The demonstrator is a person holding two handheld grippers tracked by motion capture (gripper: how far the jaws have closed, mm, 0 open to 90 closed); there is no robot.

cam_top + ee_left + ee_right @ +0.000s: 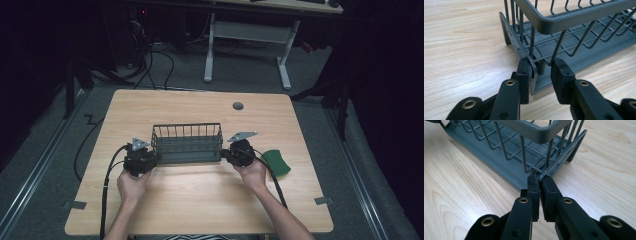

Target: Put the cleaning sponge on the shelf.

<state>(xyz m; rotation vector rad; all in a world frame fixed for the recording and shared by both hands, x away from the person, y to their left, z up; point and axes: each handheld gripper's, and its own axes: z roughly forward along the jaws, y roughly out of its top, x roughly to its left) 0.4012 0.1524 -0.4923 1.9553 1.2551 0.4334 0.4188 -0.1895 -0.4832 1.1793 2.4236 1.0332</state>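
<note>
Grey wire rack (186, 143) sits at the middle of a light wooden table (200, 195), a person's hands at either end. At its left end the left gripper (541, 72) has its jaws apart, straddling the base edge and a wire post; at its right end the right gripper (540, 185) is clamped on the thin base edge. A green sponge (276, 162) lies just right of the right hand (252, 173), a round grey grommet (238, 106) toward the far edge.

A dark grey wire dish rack (186, 144) stands upright near the middle of the wooden table, its long side facing the near edge. It has thin vertical bars, a thick rounded top rim and a flat base tray.
</note>
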